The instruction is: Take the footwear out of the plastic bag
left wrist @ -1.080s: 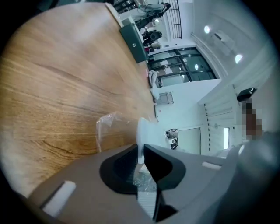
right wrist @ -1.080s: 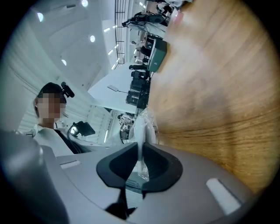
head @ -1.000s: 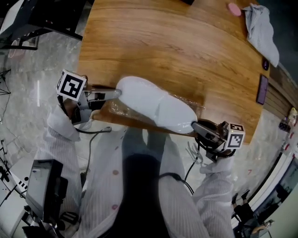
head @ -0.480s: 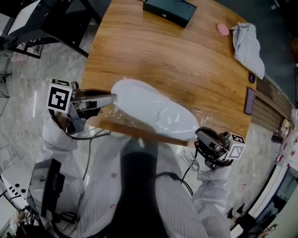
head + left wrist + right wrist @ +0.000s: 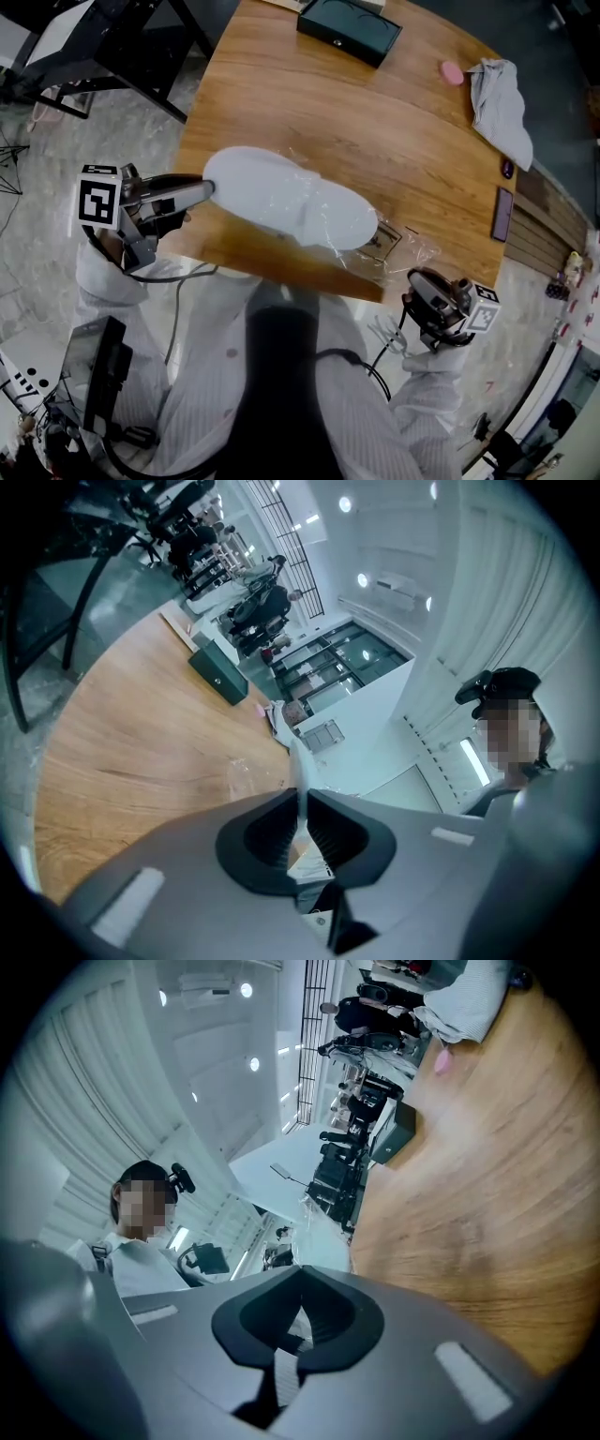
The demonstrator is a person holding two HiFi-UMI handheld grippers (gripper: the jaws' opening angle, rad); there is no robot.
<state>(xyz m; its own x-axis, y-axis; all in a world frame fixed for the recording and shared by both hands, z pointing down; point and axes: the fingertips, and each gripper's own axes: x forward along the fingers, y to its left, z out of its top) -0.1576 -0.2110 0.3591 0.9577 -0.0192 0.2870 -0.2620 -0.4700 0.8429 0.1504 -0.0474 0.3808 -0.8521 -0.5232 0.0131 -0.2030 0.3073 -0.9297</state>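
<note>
A white slipper [image 5: 286, 199] hangs above the wooden table [image 5: 375, 122], mostly out of the clear plastic bag [image 5: 389, 248]. The bag lies crumpled at the table's front right edge, and a bit of film still clings under the slipper's right end. My left gripper [image 5: 208, 190] is shut on the slipper's left end. In the left gripper view the slipper's thin white edge [image 5: 297, 771] stands pinched between the jaws of that gripper [image 5: 300, 803]. My right gripper [image 5: 415, 280] sits just off the table's front edge, near the bag. Its jaws [image 5: 300, 1312] are shut with nothing seen between them.
At the far edge of the table lies a black box [image 5: 349, 26]. A pink object [image 5: 452, 72] and a grey cloth [image 5: 497, 103] are at the far right. A dark phone [image 5: 503, 214] lies near the right edge. Black stand legs [image 5: 112, 56] stand on the floor at left.
The left gripper has drawn the slipper leftward and out of the bag, which has stayed at the front right. The right gripper has backed off the table edge and its jaws have shut.
</note>
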